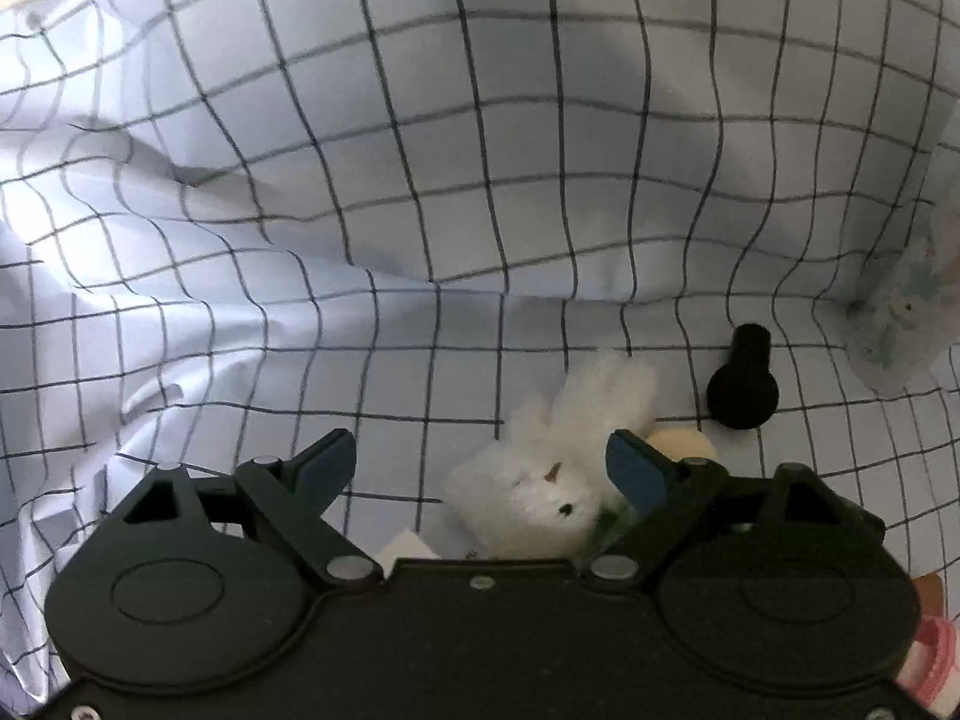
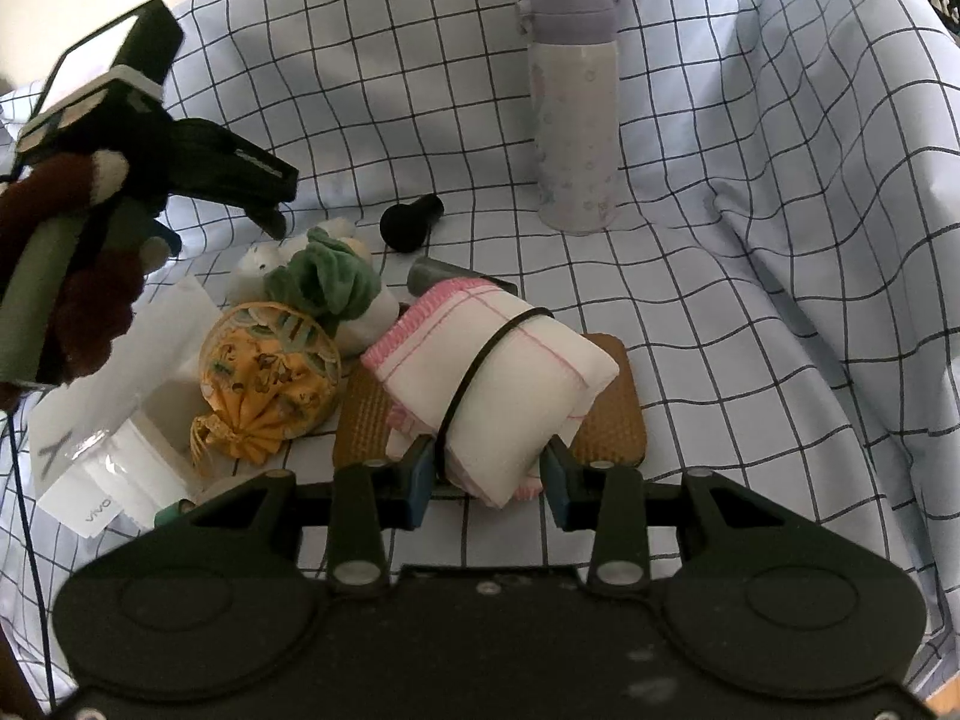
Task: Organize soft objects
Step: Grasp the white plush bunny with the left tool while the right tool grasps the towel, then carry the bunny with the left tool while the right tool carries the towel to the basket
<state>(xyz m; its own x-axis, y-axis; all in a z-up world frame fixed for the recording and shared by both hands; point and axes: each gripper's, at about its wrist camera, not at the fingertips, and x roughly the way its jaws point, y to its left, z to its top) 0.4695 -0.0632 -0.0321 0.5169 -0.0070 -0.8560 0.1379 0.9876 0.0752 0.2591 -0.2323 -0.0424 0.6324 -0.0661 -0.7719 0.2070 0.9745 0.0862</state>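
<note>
The right tool (image 2: 487,483) pinches the rolled towel (image 2: 510,384); the left tool (image 1: 480,465) hangs spread above the white plush rabbit (image 1: 558,462).

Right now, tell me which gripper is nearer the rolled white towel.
Right. The right gripper has its jaws on either side of the rolled white towel, seemingly gripping it. The left gripper is off to the left, open over the white plush bunny.

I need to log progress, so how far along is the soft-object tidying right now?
Early, by the look of it. In hand: the right gripper is closed on the banded white towel roll, which lies on the brown mat. The left gripper is open above the white plush bunny. Left: the bunny, yellow pouch and green cloth are clustered, unsorted.
</note>
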